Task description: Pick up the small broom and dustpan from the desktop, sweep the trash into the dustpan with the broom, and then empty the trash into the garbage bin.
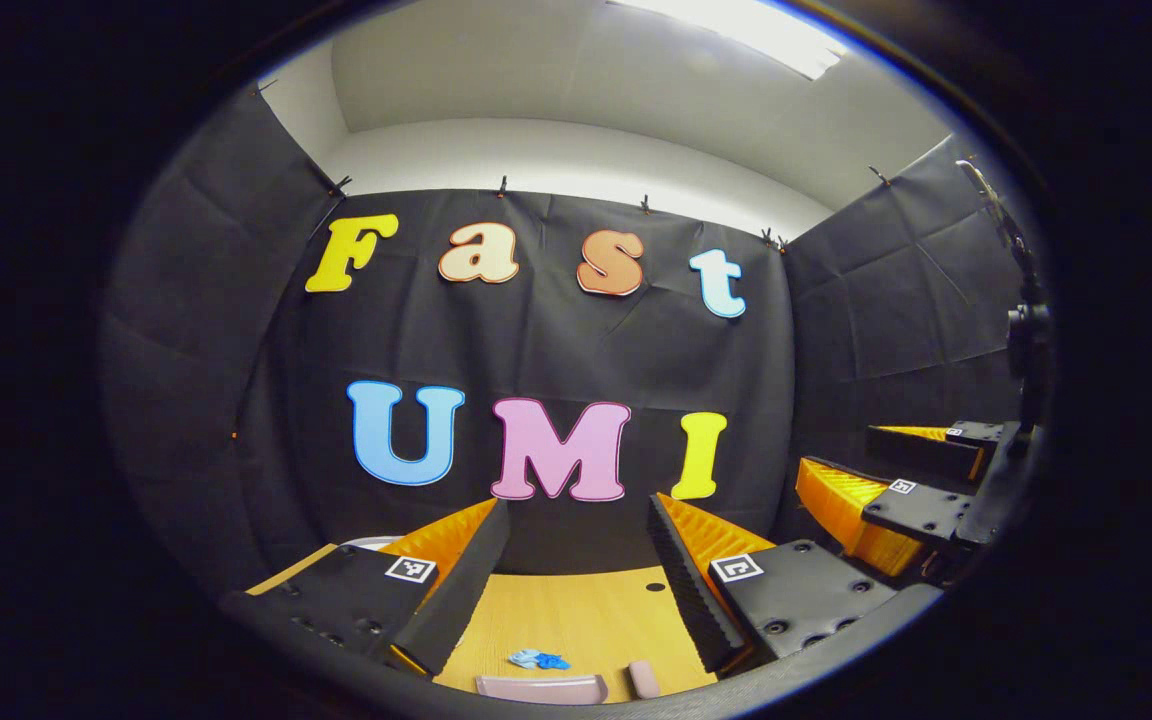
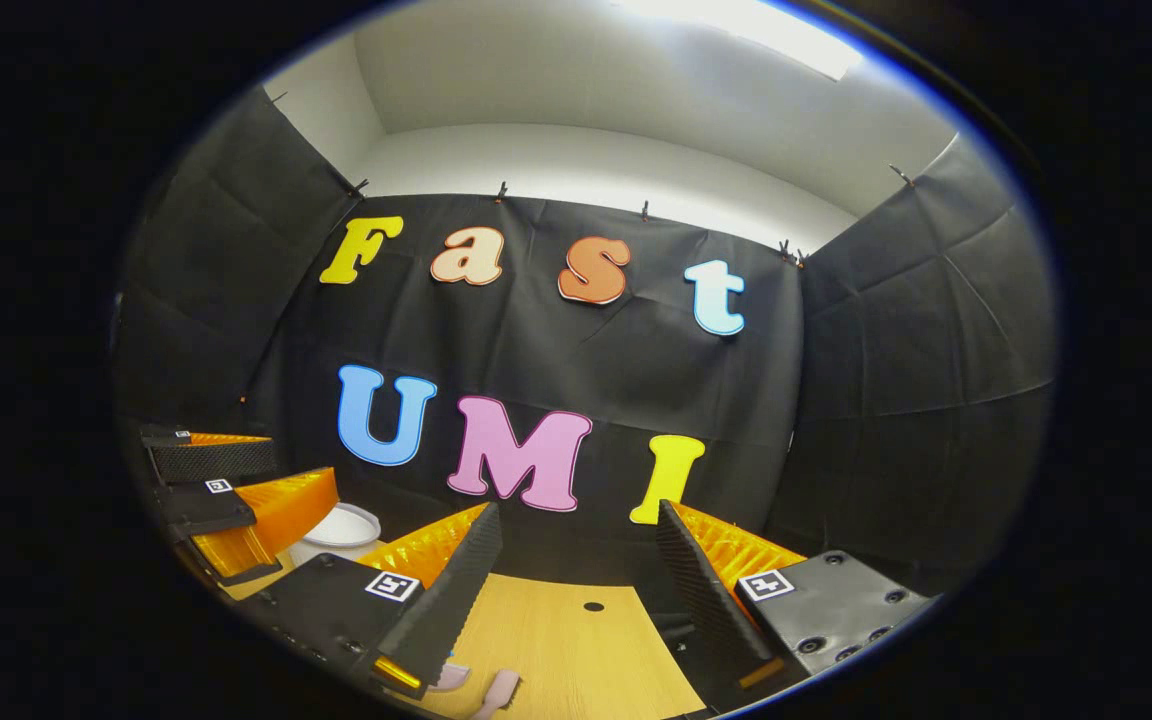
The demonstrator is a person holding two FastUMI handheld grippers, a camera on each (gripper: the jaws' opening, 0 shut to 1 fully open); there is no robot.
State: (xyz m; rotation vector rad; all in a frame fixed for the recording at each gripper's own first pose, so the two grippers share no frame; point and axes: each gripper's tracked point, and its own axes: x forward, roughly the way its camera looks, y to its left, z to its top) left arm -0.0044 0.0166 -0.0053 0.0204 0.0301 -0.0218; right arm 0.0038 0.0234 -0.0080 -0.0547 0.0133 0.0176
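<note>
Wooden table point(image 1: 576, 610), both hand-held grippers spread and holding nothing.
Left hand-held gripper point(image 1: 576, 580) hangs over blue trash point(image 1: 538, 659), with the pink dustpan point(image 1: 541, 688) and pink broom handle point(image 1: 644, 678) at the near edge. Right hand-held gripper point(image 2: 576, 580) hangs above the table too; each shows at the side of the other's view. White bin point(image 2: 336, 532) stands at far left, contents unseen. Fingers carry square black-and-white marker tags point(image 1: 410, 569), no readable writing.
</note>
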